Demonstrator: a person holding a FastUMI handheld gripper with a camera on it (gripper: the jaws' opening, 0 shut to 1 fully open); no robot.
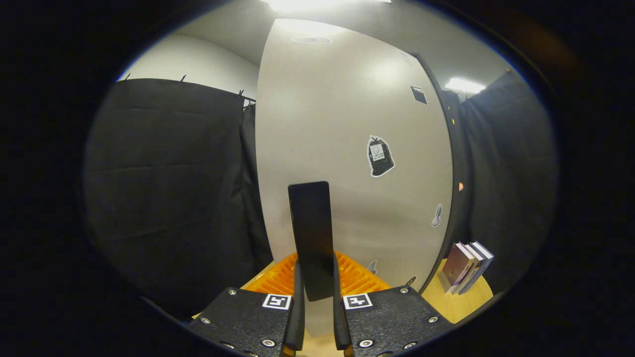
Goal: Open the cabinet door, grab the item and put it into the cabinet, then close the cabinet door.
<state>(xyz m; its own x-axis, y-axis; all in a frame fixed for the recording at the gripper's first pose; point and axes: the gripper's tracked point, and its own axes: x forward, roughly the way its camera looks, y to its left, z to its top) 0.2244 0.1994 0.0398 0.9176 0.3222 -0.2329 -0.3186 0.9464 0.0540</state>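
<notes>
Ahead, the pale cabinet (pixel 347 148) fills your view, its door shut. An orange rack (pixel 362 277) lies at its foot, books (pixel 466 267) to the right. Your gripper (pixel 315 292) is narrowed, both fingers clamping a dark flat item (pixel 310 233) upright.

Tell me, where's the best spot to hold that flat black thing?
Probably its lower end, from below: the black slab is narrow with straight long edges, so the gripper spans it. Both fingers press those edges, holding it upright before the cabinet door.
</notes>
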